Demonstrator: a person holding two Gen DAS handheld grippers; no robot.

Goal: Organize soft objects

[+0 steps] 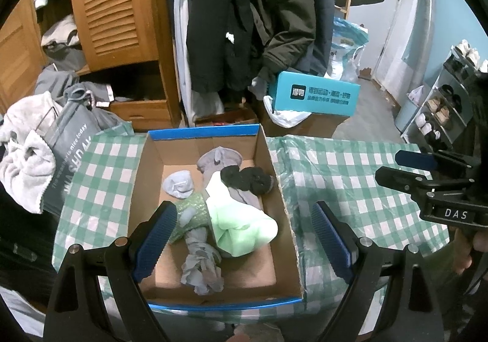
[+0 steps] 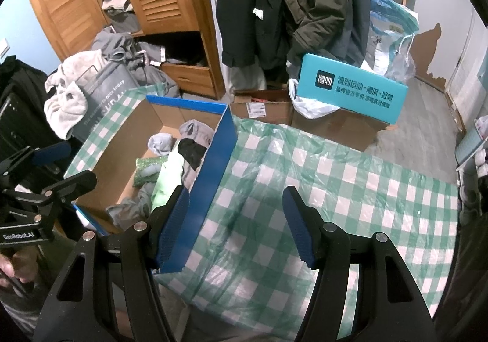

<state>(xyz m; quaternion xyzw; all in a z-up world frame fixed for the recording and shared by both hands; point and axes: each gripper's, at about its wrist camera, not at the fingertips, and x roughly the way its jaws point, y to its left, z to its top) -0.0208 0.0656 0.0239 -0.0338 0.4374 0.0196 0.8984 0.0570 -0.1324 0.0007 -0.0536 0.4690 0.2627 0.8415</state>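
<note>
A blue-rimmed cardboard box (image 1: 276, 171) stands on the green checked tablecloth (image 1: 350, 177). In it lie a pale green cloth (image 1: 241, 226), grey socks (image 1: 201, 265), a rolled grey sock (image 1: 179, 185), a black sock pair (image 1: 247, 178) and a green glittery piece (image 1: 190, 217). My left gripper (image 1: 244, 241) is open and empty, above the box. My right gripper (image 2: 235, 226) is open and empty, over the cloth just right of the box wall (image 2: 210, 177); it also shows at the right in the left wrist view (image 1: 408, 168).
A grey bag (image 1: 70, 140) with a white towel (image 1: 24, 159) stands left of the table. A teal box (image 1: 314, 93) on cartons, hanging coats (image 1: 250, 15), a wooden wardrobe (image 1: 116, 3) and a shoe rack (image 1: 442, 104) lie beyond.
</note>
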